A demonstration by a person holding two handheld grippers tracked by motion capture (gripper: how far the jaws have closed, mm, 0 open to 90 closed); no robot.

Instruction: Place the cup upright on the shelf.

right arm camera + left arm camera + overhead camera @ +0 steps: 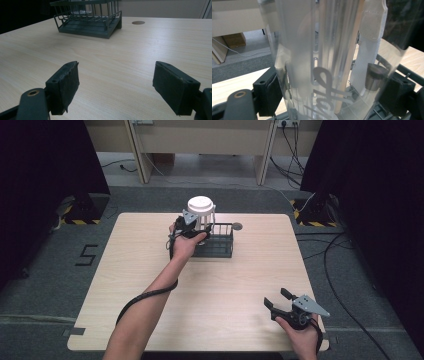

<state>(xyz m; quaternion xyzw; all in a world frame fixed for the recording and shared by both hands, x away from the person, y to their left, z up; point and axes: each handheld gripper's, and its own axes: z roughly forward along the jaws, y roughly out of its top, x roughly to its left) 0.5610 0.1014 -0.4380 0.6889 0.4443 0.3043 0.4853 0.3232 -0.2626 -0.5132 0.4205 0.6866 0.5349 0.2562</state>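
- Bottle [201, 212] was the thing in play: a clear plastic one with a white lid, standing upright at the left end of the dark wire basket [220, 246] on the far middle of the tabletop [215, 290]
- Left gripper [196, 231] had its jaws pinching the bottle low on its body; in the left gripper view the clear wall [324, 62] sat tight between both black pads
- Slippage looked the main risk, since the smooth, curved plastic could twist or slide out of the pads if it were lifted quickly
- Snagging was another, judged from the close wire rails: a tilted bottle could catch and drag the light basket along
- Right gripper [280, 301] rested near the tabletop's front right corner, jaws spread wide and holding nothing, too far off to steady the basket
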